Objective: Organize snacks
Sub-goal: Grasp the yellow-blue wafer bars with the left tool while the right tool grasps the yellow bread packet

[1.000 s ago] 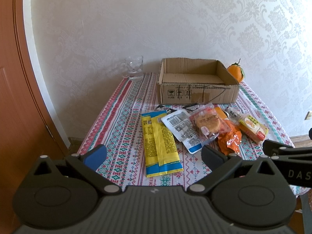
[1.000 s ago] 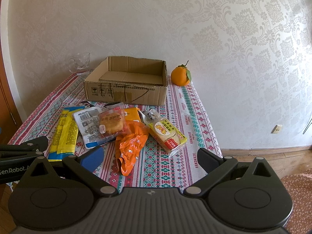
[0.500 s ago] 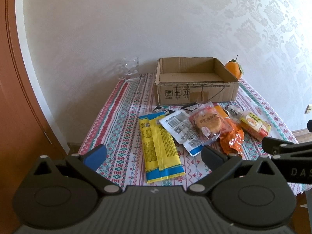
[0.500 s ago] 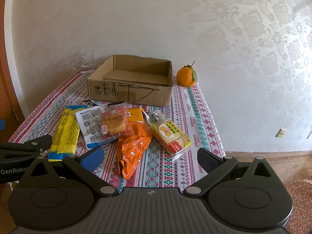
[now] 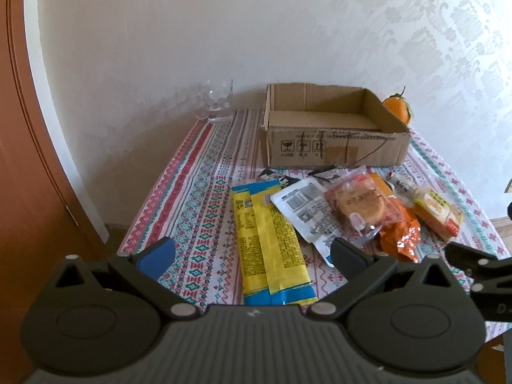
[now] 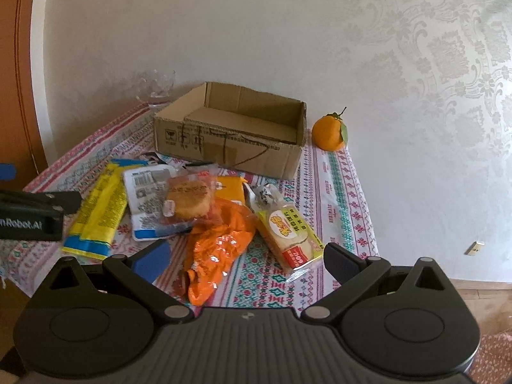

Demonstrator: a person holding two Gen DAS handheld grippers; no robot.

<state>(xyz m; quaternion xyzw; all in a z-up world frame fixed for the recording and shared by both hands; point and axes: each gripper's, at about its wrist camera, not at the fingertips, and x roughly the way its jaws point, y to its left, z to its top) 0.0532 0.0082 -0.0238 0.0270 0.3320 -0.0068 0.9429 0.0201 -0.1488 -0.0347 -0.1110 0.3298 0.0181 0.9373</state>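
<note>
Daylight, bright and soft; we see the wall [image 5: 224,48] washed pale. Glare glints off the orange wrapper [image 6: 220,240]. Soft shadow lies inside the cardboard box [image 6: 243,108]. Fisheye bends the door frame [image 5: 41,102]; corners vignette black. Slight overall softness.

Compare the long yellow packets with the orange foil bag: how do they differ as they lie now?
The yellow packets lie flat and smooth; the orange foil bag is crumpled. The yellow packets sit at the pile's left edge, mostly uncovered; the orange foil bag is partly under the clear-wrapped round pastry. Both rest on the patterned tablecloth, outside the cardboard box.
</note>
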